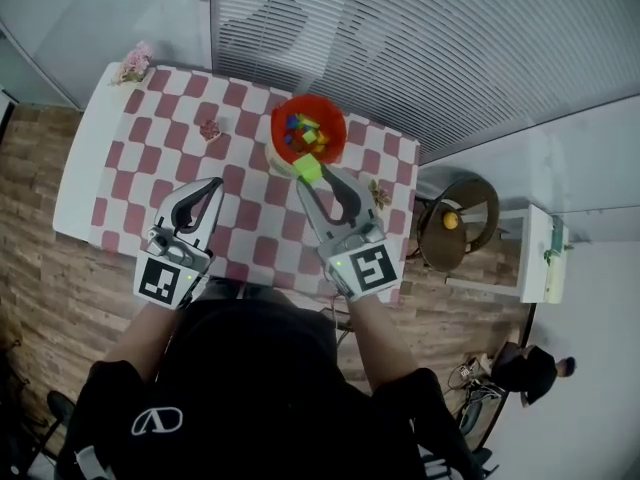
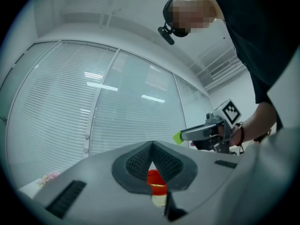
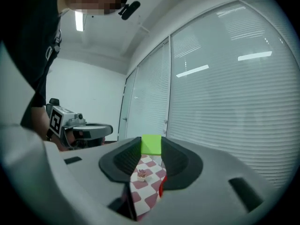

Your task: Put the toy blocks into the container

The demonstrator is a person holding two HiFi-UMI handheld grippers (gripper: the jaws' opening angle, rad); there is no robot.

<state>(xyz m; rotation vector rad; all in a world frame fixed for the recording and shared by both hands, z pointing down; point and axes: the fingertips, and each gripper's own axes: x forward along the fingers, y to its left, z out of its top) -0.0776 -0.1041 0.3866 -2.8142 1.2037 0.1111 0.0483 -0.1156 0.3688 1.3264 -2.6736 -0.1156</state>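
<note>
At upper centre of the head view, the red container [image 1: 339, 138] sits on the checked counter [image 1: 120, 168], with coloured blocks already piled inside. The right gripper [image 1: 311, 172] is just below the container's near rim. Its fingers are clamped on a green block [image 1: 308, 166] held at the very tips; in the right gripper view the block is pinched between both pads and pokes out past them.

Key relation: the container lies straight ahead of the right fingers, up-frame and a touch right. The block overlaps the rim edge in the picture. The right gripper view shows counter and a red edge below the fingers, so the block looks raised, but whether it clears the rim I can't tell. The block is roughly square, so there's no long axis to line up.

The left gripper [image 1: 213, 188] is at left of centre, well apart from the container. Its fingers are together at the tips with nothing between them. The right hand is clearly nearer.

Likely next is a short push forward over the opening, then release. Letting go early could bounce the block off the rim. No loose blocks are visible on the counter.
</note>
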